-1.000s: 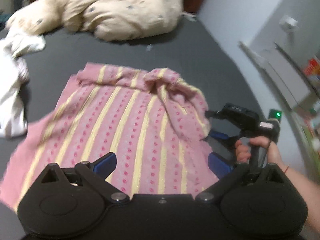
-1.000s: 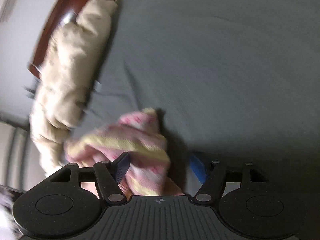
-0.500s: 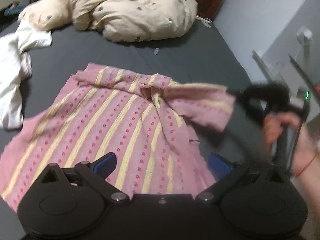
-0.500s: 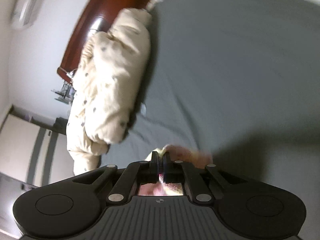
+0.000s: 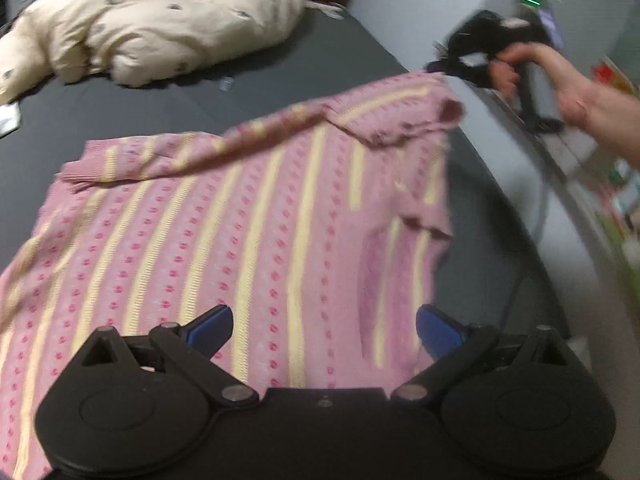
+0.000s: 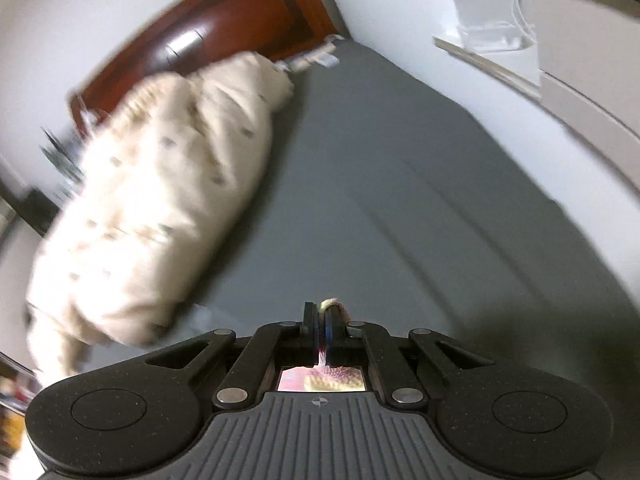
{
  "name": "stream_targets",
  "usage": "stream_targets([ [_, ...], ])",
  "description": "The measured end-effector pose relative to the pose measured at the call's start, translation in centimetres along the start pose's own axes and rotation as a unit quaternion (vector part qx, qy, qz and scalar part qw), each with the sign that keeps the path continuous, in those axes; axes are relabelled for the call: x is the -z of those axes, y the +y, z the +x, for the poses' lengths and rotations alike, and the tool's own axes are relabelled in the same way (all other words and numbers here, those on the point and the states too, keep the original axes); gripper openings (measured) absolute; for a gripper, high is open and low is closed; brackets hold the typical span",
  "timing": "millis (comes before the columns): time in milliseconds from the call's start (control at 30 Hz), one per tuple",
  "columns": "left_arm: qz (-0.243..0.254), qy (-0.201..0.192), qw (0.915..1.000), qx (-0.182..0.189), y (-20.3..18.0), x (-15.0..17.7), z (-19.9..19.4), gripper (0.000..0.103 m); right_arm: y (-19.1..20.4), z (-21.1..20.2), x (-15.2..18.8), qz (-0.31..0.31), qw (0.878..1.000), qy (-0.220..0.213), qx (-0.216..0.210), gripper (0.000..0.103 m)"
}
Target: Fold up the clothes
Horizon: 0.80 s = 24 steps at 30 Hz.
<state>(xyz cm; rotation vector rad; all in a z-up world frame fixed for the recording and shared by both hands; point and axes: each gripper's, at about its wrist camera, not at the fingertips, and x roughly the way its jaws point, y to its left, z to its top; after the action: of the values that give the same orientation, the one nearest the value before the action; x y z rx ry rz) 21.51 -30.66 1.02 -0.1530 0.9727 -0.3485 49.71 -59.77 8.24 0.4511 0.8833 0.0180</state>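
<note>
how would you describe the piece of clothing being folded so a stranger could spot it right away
Start at the dark grey bed. In front of the cream duvet bunched at its far end lies a knit garment, one corner lifted by the right gripper. It is the only pink piece, with pale yellow stripes and rows of darker pink dots.

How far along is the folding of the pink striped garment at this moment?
Early stage. Done: the pink striped garment lies mostly spread on the dark bed, with no fold made. In hand: the right tool is shut on one corner, lifted out past the bed's edge; the left tool hovers open over the near edge. Left: all the folds. The cream duvet lies beyond, untouched.
</note>
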Motion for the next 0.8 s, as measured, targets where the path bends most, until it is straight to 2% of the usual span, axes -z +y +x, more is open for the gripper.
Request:
stream_targets([
  [100,0.031,0.017,0.9991,0.024,-1.6,1.5,1.3,0.099,-2.7,4.2,1.5,-0.006,0.998,0.044,0.050,0.002],
  [267,0.086,0.048,0.9919,0.080,-5.1,5.0,2.9,0.099,-6.8,9.0,3.6,-0.005,0.994,0.095,0.058,0.004],
  [367,0.098,0.071,0.9887,0.088,-6.9,6.9,4.0,0.099,-7.6,8.6,3.2,-0.003,0.994,0.100,0.051,0.008],
  [400,0.100,0.079,0.9879,0.088,-7.4,7.5,4.3,0.099,-7.7,8.2,2.9,-0.004,0.994,0.100,0.047,0.012],
  [433,0.096,0.081,0.9880,0.090,-7.6,7.7,4.4,0.099,-7.9,7.8,2.7,-0.005,0.994,0.100,0.042,0.023],
  [467,0.088,0.077,0.9893,0.087,-7.6,7.6,4.3,0.099,-8.0,7.4,2.6,-0.005,0.994,0.101,0.037,0.040],
  [500,0.080,0.072,0.9906,0.085,-7.5,7.4,4.2,0.099,-7.8,6.6,2.6,-0.004,0.994,0.106,0.028,0.051],
  [533,0.070,0.064,0.9924,0.078,-7.2,7.1,4.1,0.099,-7.7,5.9,2.7,-0.003,0.994,0.111,0.018,0.073],
  [567,0.062,0.052,0.9946,0.064,-6.5,6.4,4.0,0.099,-7.5,5.2,2.8,-0.001,0.993,0.117,0.009,0.078],
  [700,0.050,0.019,0.9984,-0.021,-2.2,2.8,4.0,0.099,-6.0,3.4,4.8,0.007,0.989,0.144,-0.030,0.078],
  [767,0.053,0.003,0.9967,-0.062,1.0,0.0,4.2,0.099,-5.2,3.0,6.3,0.016,0.986,0.158,-0.051,0.078],
  [800,0.065,-0.010,0.9932,-0.096,3.2,-1.8,4.3,0.099,-4.7,2.8,7.0,0.021,0.984,0.164,-0.062,0.078],
])
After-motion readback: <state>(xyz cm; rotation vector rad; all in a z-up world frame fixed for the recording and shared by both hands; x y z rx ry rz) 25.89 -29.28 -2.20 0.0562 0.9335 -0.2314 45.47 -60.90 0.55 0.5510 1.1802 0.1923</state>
